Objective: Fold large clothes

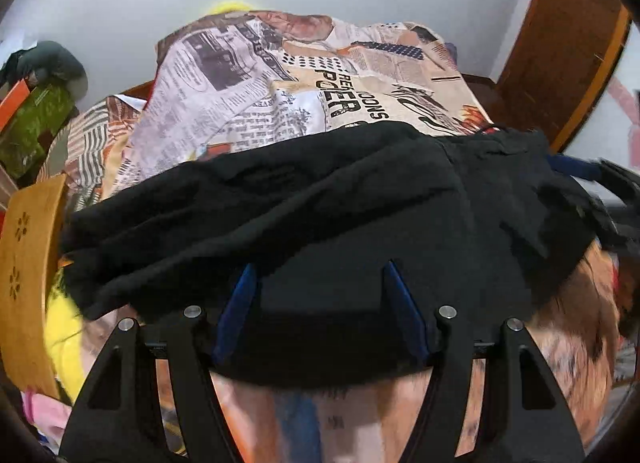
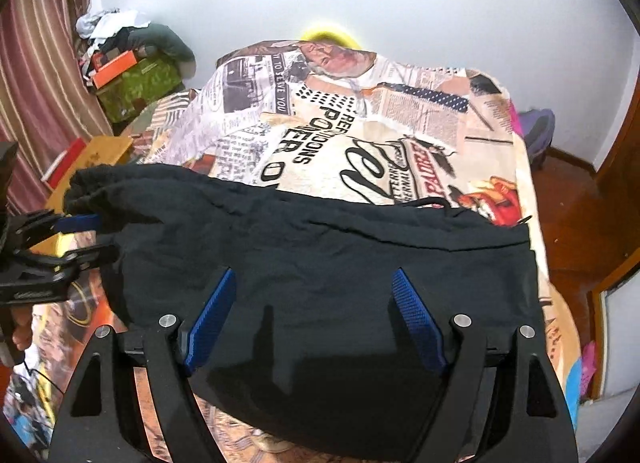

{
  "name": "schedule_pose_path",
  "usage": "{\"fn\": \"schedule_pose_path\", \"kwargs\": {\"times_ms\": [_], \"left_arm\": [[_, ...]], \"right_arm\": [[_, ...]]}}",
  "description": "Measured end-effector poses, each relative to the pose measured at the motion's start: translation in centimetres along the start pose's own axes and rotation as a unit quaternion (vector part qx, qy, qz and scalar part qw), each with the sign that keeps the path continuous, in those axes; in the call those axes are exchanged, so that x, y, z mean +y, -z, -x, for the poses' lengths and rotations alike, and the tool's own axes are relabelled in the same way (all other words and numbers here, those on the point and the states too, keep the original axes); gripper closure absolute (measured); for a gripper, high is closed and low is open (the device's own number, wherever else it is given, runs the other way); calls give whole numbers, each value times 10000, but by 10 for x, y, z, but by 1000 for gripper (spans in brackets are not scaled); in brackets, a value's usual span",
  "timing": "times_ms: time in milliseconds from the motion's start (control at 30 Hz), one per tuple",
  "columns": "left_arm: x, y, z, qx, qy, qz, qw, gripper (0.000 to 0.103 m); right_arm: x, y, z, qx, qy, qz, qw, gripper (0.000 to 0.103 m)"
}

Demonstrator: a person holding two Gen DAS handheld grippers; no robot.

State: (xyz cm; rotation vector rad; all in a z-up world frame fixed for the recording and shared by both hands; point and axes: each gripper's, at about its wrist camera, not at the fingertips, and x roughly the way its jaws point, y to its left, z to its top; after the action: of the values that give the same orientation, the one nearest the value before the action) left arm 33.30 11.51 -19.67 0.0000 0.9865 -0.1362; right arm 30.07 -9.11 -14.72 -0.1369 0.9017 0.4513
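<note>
A large black garment (image 2: pixel 320 275) lies folded across the near end of a bed with a newspaper-print sheet (image 2: pixel 360 111). It also shows in the left wrist view (image 1: pixel 300 223). My right gripper (image 2: pixel 316 283) is open, its blue pads (image 2: pixel 210 319) spread wide just above the cloth. My left gripper (image 1: pixel 320 275) is open too, low over the garment's left part, with cloth bunched against its blue pads (image 1: pixel 236 311). From the right wrist view the left gripper (image 2: pixel 86 237) sits at the garment's left edge, where its jaws stand apart.
A wooden stool (image 1: pixel 28 263) stands left of the bed. Piled boxes and clothes (image 2: pixel 132 67) sit in the far left corner. A wooden door frame (image 1: pixel 560 51) and wood floor (image 2: pixel 572 215) are on the right. A white wall (image 2: pixel 440 3) is behind.
</note>
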Motion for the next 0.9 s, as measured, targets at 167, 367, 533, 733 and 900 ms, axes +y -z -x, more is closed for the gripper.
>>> {"fn": "schedule_pose_path", "kwargs": {"times_ms": [167,367,533,733,900], "left_arm": [[-4,-22,-43,47,-177,402,9990,37],[2,-23,-90,262,-317,843,9956,33],[3,-17,-83,124,-358,813,9960,33],[4,-5,-60,-10,-529,733,9959,34],[3,13,-34,-193,-693,556,9959,34]], "right_arm": [[-6,8,-19,189,182,84,9996,25],[-14,17,-36,346,205,-41,9992,25],[-14,18,-32,341,180,-67,9992,25],[-10,20,-21,302,160,-108,9994,25],[1,19,-7,151,170,4,9997,25]]}}
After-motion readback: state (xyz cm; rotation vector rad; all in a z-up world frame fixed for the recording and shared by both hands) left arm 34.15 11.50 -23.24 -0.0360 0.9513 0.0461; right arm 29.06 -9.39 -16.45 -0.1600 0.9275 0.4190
